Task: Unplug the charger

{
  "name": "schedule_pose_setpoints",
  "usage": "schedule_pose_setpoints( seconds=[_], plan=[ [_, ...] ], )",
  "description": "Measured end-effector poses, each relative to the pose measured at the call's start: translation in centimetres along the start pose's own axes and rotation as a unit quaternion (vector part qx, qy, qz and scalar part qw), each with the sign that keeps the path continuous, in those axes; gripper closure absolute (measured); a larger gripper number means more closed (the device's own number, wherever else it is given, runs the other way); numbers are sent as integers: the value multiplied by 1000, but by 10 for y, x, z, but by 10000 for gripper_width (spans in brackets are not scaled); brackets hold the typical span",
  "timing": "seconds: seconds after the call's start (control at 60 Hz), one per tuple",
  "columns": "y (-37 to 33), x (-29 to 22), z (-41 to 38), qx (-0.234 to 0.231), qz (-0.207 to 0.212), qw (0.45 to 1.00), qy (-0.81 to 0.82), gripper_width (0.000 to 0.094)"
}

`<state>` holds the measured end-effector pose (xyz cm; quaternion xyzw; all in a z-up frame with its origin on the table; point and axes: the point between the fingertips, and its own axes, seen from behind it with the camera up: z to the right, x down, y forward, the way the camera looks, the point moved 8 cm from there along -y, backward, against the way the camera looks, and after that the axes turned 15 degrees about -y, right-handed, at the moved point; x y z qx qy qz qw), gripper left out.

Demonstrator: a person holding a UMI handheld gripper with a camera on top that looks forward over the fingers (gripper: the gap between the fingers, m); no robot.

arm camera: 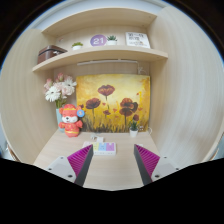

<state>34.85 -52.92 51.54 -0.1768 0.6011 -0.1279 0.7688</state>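
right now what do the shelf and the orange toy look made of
The shelf looks like pale wood or laminate, matte with faint grain. The orange toy looks like soft plush, fuzzy at its outline, though ceramic is possible. The gripper has its jaws open, holding nothing.

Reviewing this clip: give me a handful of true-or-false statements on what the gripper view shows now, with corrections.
1. The gripper is open, holding nothing. True.
2. An orange plush toy sits on the desk beside white flowers. True.
3. The painting shows blue boats. False: it shows red poppies on yellow.
4. The small flat item lies just ahead of the fingers, untouched. True.
5. The shelf above the painting is bare. False: it holds several items, including a round purple one.
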Motion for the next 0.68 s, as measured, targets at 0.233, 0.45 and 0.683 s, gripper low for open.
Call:
schedule_pose_setpoints(
  seconds=[0.233,0.45,0.683],
  plan=[
    [-59,24,-62,-35,-15,999,-14,102],
    [-81,34,-71,-31,-24,999,-14,103],
    [-89,41,-71,-29,-40,999,-12,108]
  ],
)
